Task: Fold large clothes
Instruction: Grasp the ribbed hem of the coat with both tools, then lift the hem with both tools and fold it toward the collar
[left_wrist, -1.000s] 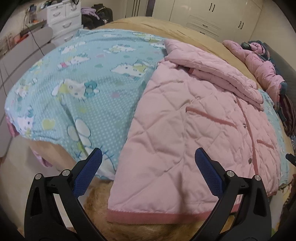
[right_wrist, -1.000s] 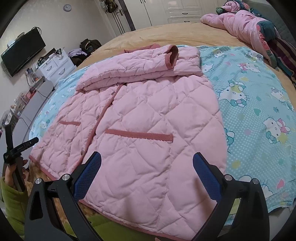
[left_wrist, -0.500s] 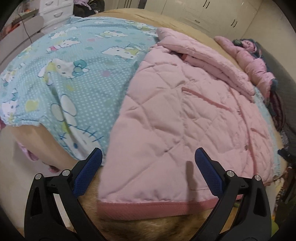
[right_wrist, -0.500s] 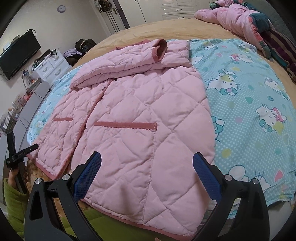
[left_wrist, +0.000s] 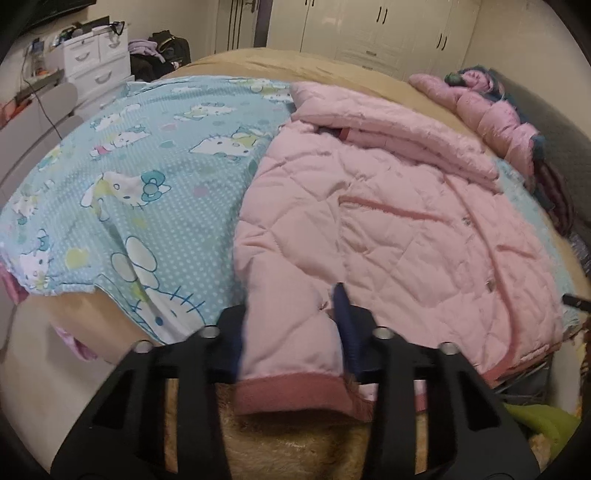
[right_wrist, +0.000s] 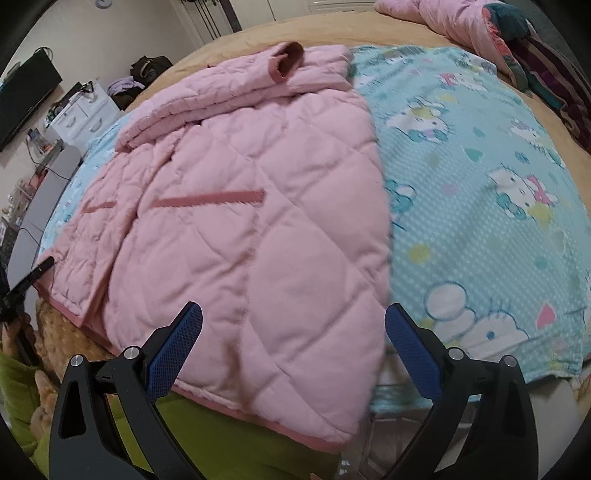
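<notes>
Closing my left gripper (left_wrist: 291, 332) on the darker hem corner of the soft, puffy pink quilted jacket (left_wrist: 388, 221), I hold my right gripper (right_wrist: 293, 350) wide and empty above its opposite corner.

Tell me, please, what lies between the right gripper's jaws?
In the right wrist view, the pink quilted jacket's hem corner lies between the right gripper's open jaws, untouched.

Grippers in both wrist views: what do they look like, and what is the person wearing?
Both the left gripper and right gripper have black skeletal frames with triangular cutouts, silver pivot bolts and blue textured finger pads. No cables or markings show. The person wears bright green clothing.
</notes>
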